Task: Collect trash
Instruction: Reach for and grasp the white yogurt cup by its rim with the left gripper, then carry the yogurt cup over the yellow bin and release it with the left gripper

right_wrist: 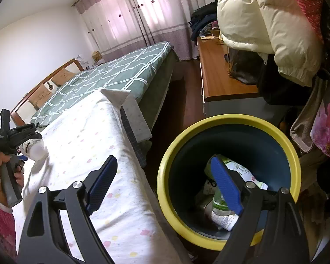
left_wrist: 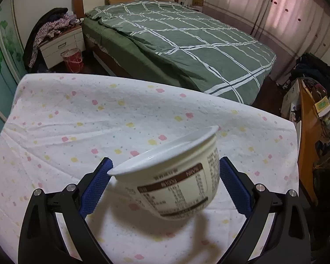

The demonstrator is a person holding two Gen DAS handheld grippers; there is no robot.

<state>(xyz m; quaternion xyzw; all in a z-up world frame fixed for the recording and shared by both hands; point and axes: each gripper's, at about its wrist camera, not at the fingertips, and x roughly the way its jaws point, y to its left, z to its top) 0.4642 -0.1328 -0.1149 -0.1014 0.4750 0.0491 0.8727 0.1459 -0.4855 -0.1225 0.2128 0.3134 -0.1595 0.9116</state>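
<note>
In the lower centre of the left wrist view, a white paper bowl (left_wrist: 171, 176) is seen tilted between the wide-spread blue pads of the left hand-held gripper (left_wrist: 165, 184), above the spotted cloth (left_wrist: 77, 118) on the surface; whether the pads press it cannot be told. At lower right of the right wrist view, the right hand-held gripper (right_wrist: 165, 184) is held wide open and empty, one finger over the yellow-rimmed bin (right_wrist: 275, 129), in which trash (right_wrist: 222, 219) lies.

left gripper (left_wrist: 166, 160): fingers (left_wrist: 96, 189) clamped on cup (left_wrist: 176, 176), angled down | right gripper (right_wrist: 164, 158): fingers (right_wrist: 225, 182) spread wide, empty
</note>
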